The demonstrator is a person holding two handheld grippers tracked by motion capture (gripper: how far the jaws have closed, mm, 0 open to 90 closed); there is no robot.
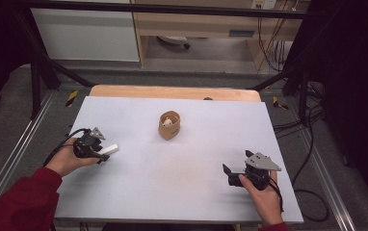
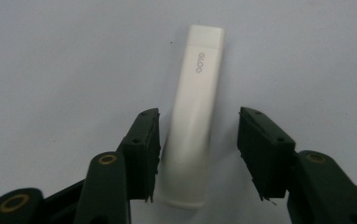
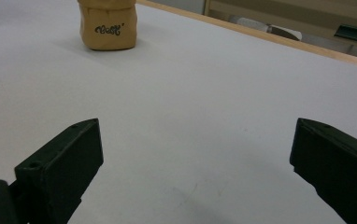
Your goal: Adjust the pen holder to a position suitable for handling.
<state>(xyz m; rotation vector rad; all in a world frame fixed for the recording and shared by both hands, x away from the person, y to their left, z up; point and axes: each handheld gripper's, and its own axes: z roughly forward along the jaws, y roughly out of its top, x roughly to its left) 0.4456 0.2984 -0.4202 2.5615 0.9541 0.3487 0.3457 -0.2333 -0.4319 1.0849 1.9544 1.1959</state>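
A white glue stick (image 2: 193, 121) marked "GLOO" lies flat on the white tabletop (image 1: 172, 173), at the left in the high view (image 1: 111, 150). My left gripper (image 2: 198, 114) straddles its lower part. The left pad sits right against the stick, while a gap shows between the stick and the right pad. In the high view the left gripper (image 1: 98, 150) points right along the table. My right gripper (image 1: 228, 174) rests near the front right, its jaws wide open (image 3: 196, 126) with bare table between them. A small brown paper bag (image 1: 169, 125) stands upright mid-table (image 3: 106, 28) with something white inside.
A wooden strip (image 1: 172, 91) borders the table's far edge. Black frame bars and cables (image 1: 307, 125) run beside the table on the floor. Broad bare surface lies between the two grippers and around the bag.
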